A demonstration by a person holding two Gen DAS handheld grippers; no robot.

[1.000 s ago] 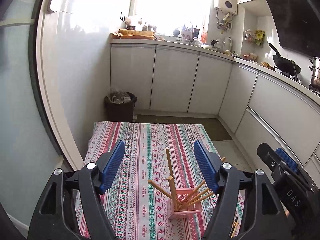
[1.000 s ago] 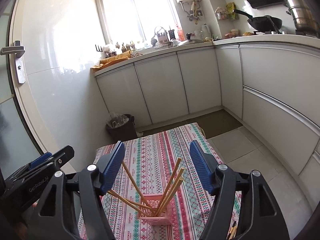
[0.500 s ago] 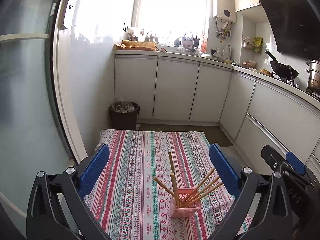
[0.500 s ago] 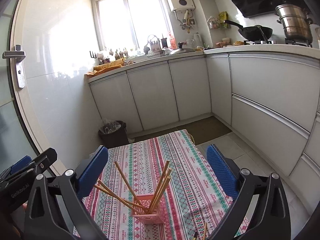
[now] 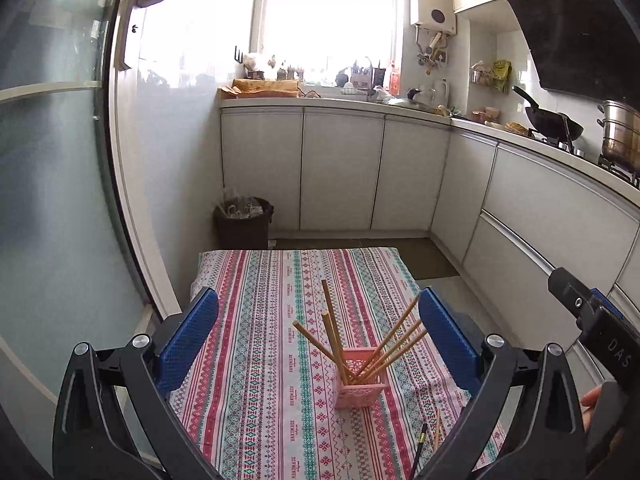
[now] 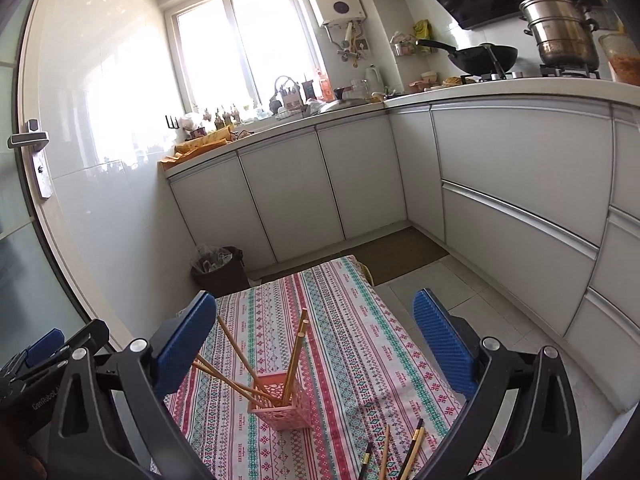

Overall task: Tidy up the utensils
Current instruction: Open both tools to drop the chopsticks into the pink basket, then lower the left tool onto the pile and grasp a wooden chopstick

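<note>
A pink slotted holder stands on the patterned tablecloth with several wooden chopsticks leaning out of it. Loose chopsticks lie on the cloth near the front edge: a dark one and a wooden one in the left wrist view, dark and wooden ones in the right wrist view. My left gripper hangs open above and behind the holder, nothing between its blue pads. My right gripper is open too, empty, above the holder.
The small table sits in a narrow kitchen. White cabinets run along the back and right. A dark waste bin stands beyond the table's far left corner. A glass door is on the left. A wok and steel pot sit on the stove.
Both grippers' jaws have spread wider and both have drawn back from the holder, which now looks smaller and farther. Loose chopsticks at the table's near edge have come into view.
</note>
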